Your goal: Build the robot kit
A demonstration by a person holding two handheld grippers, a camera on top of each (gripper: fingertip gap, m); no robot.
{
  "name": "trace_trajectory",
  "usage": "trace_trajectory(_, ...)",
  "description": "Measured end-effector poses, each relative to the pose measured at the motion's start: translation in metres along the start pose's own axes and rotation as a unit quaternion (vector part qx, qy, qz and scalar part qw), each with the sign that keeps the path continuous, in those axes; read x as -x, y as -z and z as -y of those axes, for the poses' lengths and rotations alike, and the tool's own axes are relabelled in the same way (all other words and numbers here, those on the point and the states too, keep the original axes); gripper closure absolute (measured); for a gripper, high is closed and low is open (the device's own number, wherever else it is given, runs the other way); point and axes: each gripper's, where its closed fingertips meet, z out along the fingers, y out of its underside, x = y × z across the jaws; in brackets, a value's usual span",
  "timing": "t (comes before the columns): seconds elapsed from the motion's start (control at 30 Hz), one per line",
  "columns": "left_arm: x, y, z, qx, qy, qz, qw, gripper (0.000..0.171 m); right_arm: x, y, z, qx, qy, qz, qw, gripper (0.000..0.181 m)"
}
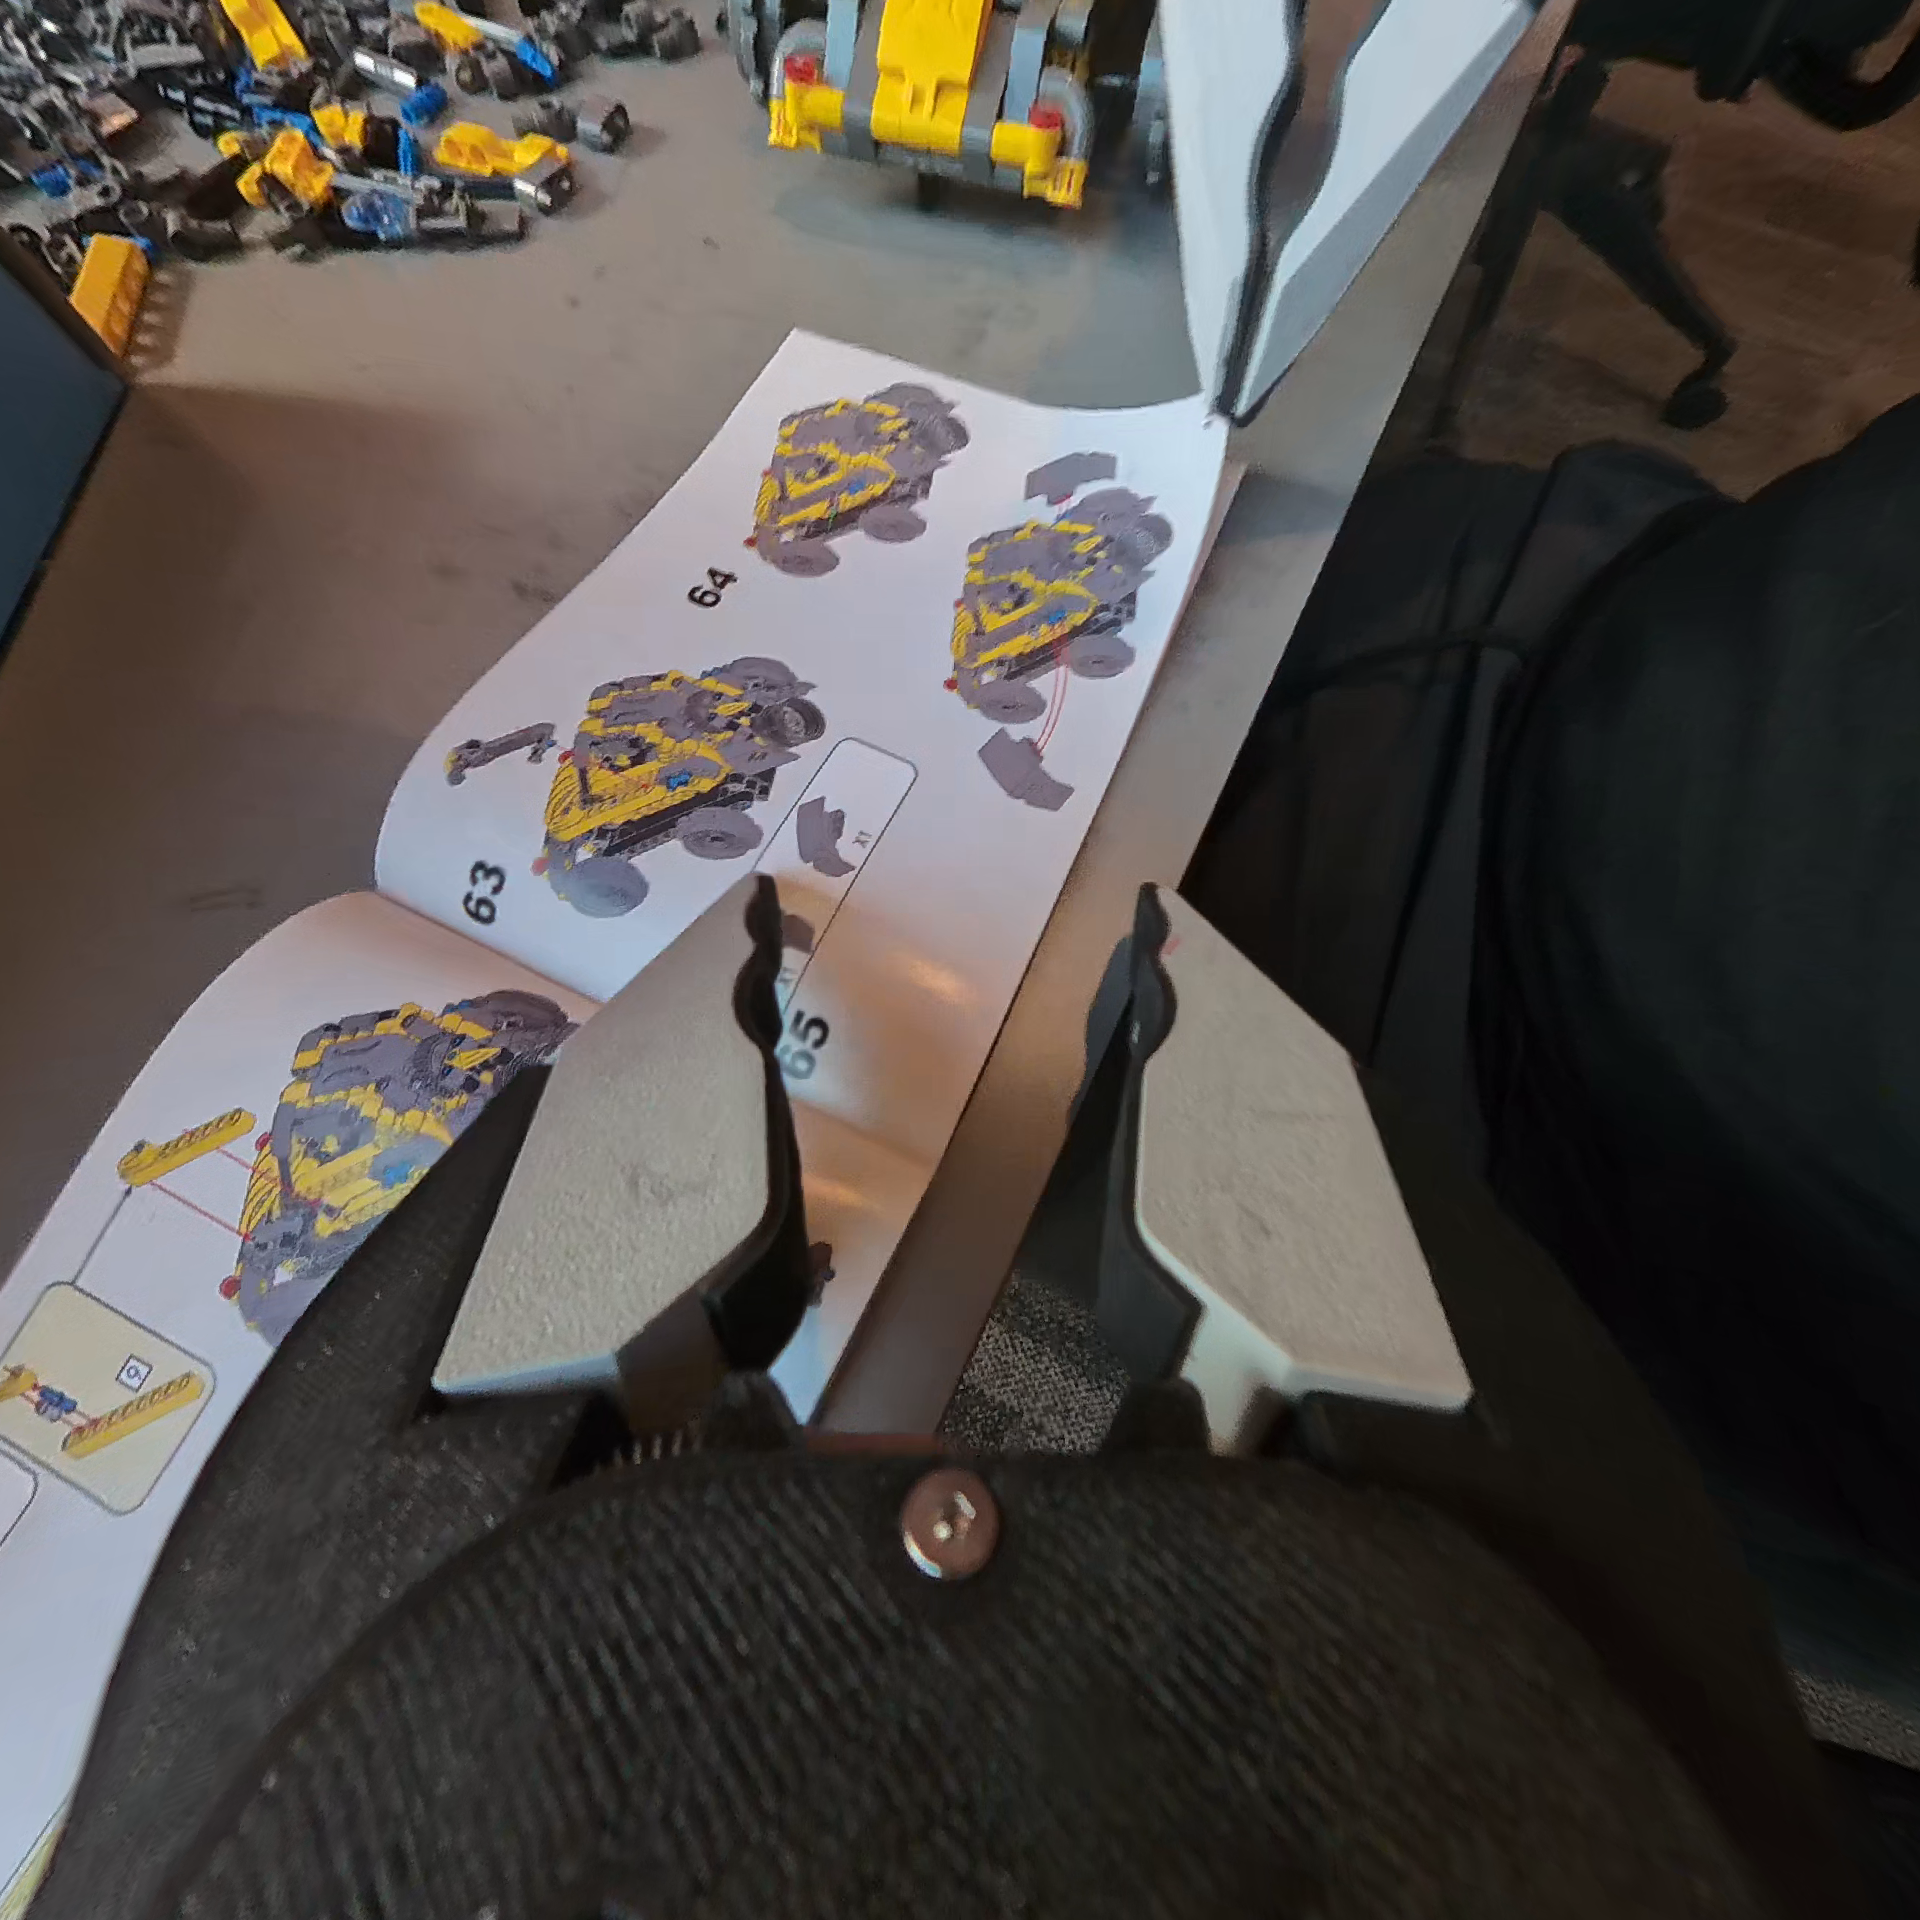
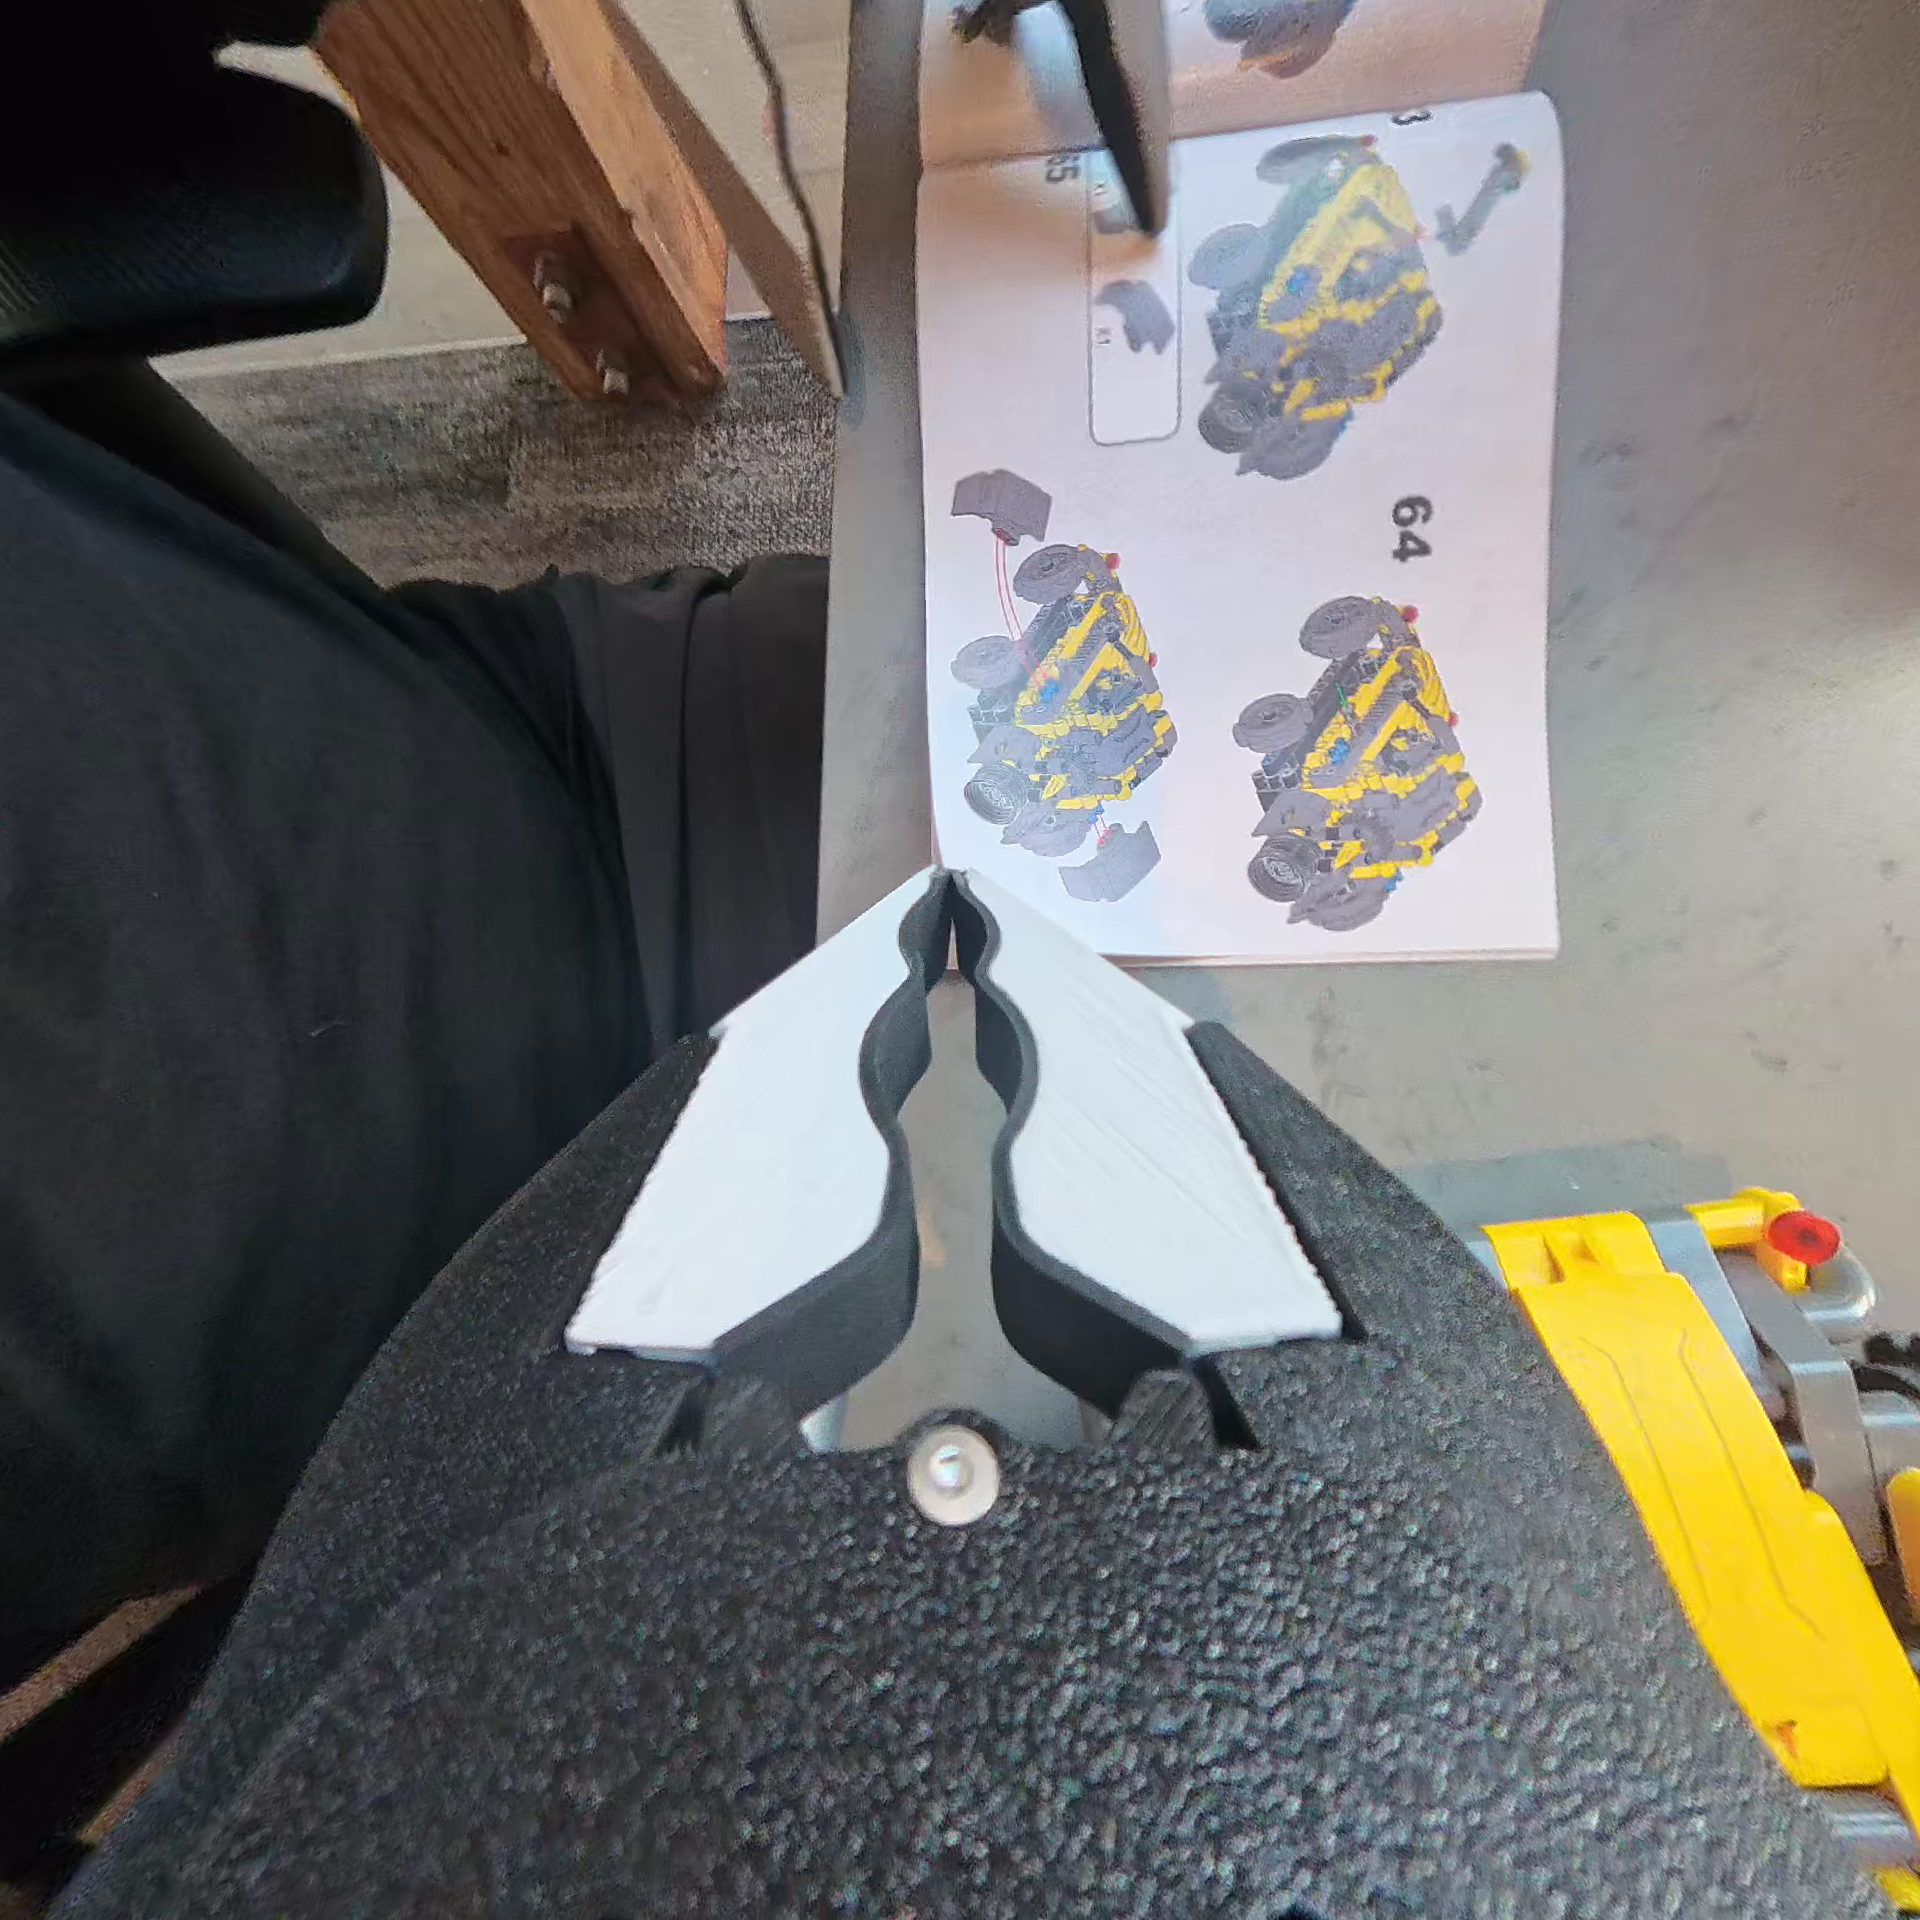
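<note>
Two tools over open booklet [image 1: 966, 582], left tool [image 1: 951, 904] spread, right tool [image 2: 951, 878] pinching its corner

A grey bench [image 1: 343, 540] carries an open instruction booklet [image 1: 935, 644] at its edge, a yellow-and-grey brick vehicle [image 1: 925, 94], and scattered loose bricks [image 1: 312, 135].

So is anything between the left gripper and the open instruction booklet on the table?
Nothing visible. The left gripper hangs open right over the instruction booklet's near edge, the page bare beneath it. The right gripper, shut, sits at the page's far corner, out of the way.
</note>
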Motion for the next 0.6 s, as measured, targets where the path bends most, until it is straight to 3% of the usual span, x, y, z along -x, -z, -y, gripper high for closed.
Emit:
trace_trajectory(0.27, -0.01, -0.007, 0.009, 0.007, -0.018, -0.008, 1.0, 0.109, 0.0, 0.009, 0.01, -0.031, -0.019, 0.014, 0.999, 0.181)
trace_trajectory(0.6, -0.032, -0.032, 0.061, -0.034, -0.077, 0.042, 0.996, 0.13, -0.001, 0.02, 0.025, -0.084, -0.045, 0.02, 0.995, 0.181)
